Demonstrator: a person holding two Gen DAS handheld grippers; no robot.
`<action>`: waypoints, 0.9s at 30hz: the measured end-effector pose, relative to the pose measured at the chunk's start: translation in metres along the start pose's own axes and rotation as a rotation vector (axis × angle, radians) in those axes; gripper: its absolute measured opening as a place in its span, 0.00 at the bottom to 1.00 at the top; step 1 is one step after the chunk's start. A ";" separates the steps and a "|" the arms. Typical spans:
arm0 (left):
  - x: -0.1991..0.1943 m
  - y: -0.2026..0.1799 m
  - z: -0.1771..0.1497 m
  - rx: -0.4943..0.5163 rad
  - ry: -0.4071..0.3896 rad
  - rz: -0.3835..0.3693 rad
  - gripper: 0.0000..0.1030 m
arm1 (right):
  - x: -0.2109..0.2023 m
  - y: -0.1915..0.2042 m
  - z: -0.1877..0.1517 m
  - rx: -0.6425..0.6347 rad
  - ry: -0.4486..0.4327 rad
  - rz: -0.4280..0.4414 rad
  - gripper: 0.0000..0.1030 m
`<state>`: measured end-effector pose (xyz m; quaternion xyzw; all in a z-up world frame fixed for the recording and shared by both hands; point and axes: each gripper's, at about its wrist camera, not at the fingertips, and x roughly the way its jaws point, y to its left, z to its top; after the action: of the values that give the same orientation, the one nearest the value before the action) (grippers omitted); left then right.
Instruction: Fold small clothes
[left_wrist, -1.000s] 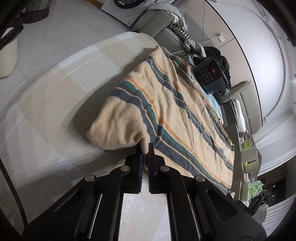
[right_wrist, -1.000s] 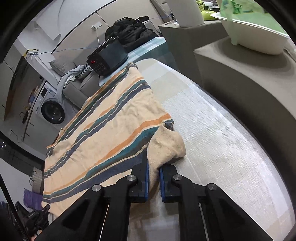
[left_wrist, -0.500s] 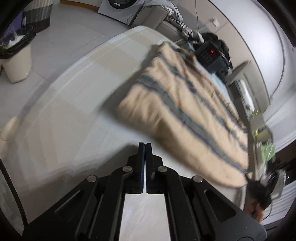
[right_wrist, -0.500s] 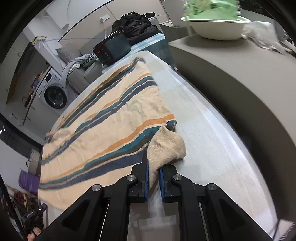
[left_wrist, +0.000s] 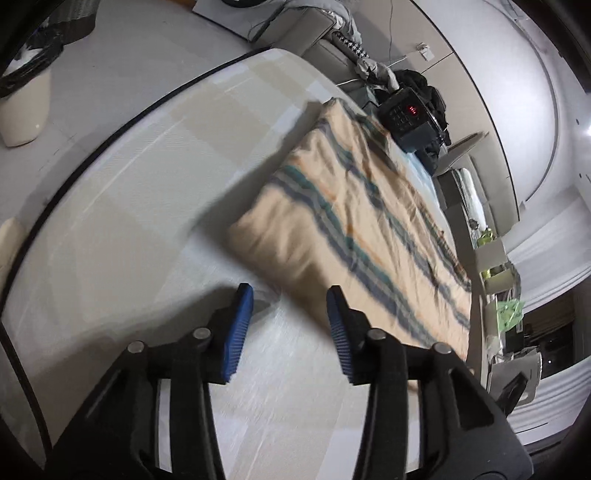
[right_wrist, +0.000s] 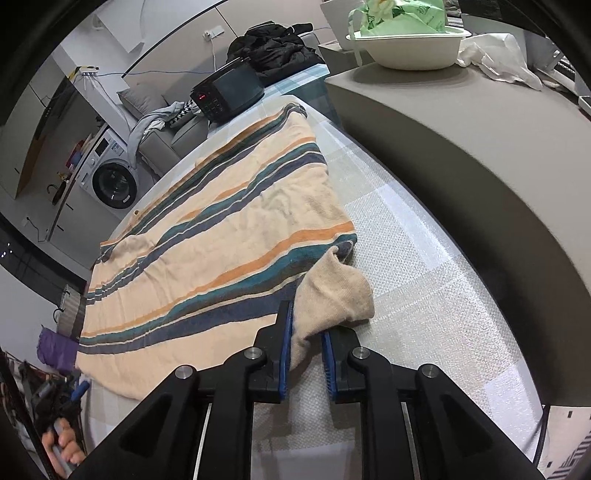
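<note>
My left tongs stand with their blue-padded jaws parted and nothing between them; they have just been opening, and only the bare, pale checked table shows in the gap. The peach knitted garment with teal, navy and orange stripes lies just beyond them, its near left edge blurred in the left wrist view and apparently already let go.

My right tongs are open only a little, and their jaws have just been easing apart. The plain peach cuff of the sleeve stands between the pads; the left pad touches the cloth, while a thin gap shows at the right one, so I judge the grip to be loosening rather than firm.

The garment is spread mostly flat along the table, lengthwise away from me, with the cuff turned up at its near right corner. A black box with a red display sits at the far end, close to the far hem.

As to progress, I judge the laying-out or a first sleeve fold to be about finished. No stacked fold of the body is visible, so the main folds and the final squaring remain to be done.
</note>
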<state>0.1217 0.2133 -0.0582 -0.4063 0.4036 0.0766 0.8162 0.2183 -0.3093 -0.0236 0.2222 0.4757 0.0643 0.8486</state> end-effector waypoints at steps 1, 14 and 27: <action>0.004 -0.002 0.006 -0.009 -0.002 0.004 0.39 | -0.004 -0.006 -0.004 0.003 0.001 0.003 0.14; 0.020 -0.011 0.014 -0.007 -0.107 0.106 0.04 | -0.004 -0.010 -0.007 -0.043 -0.013 0.020 0.13; -0.049 0.019 -0.056 0.124 -0.056 0.151 0.12 | -0.019 -0.017 -0.020 -0.112 0.040 0.015 0.18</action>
<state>0.0473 0.1949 -0.0533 -0.3212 0.4142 0.1239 0.8426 0.1896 -0.3244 -0.0259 0.1765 0.4867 0.1015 0.8495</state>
